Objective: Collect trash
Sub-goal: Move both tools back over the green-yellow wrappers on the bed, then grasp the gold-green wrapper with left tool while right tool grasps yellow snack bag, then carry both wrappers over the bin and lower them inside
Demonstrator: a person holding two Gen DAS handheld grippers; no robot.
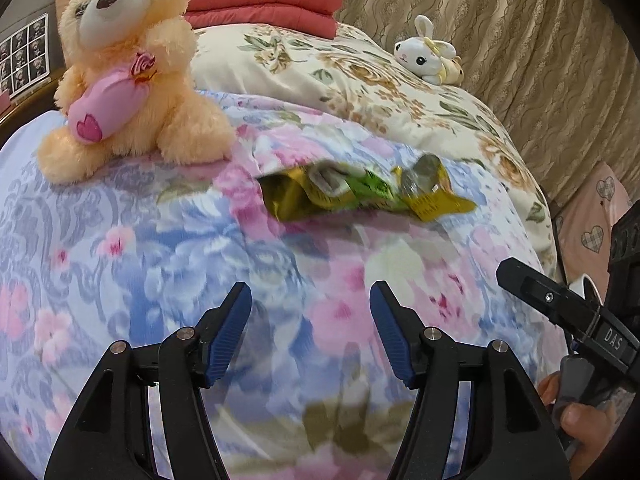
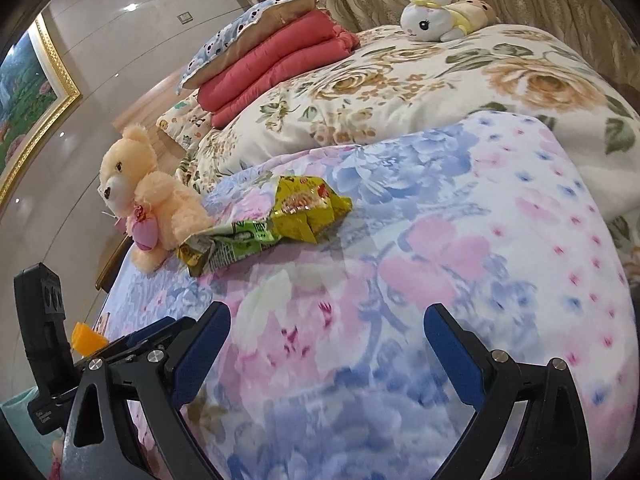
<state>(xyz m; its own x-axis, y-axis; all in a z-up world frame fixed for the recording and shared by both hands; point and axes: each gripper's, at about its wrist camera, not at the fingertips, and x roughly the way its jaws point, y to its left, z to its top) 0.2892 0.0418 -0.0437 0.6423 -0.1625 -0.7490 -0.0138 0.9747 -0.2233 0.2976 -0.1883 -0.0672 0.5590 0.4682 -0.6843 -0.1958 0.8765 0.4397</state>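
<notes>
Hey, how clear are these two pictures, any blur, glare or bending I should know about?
Left wrist view: the snack wrappers and the flowered blanket are smeared by motion blur, while the teddy bear is fairly sharp. Right wrist view: the wrappers look sharper, bright glare spots dot the glossy wall, and the blanket near the lens blurs. Both bend strongly at the edges.

The letters "DAS" stand in white on the black body of the right gripper (image 1: 608,336), seen at the edge of the left wrist view. Printing on the yellow-green wrappers (image 2: 276,220) is too blurred to read.
</notes>
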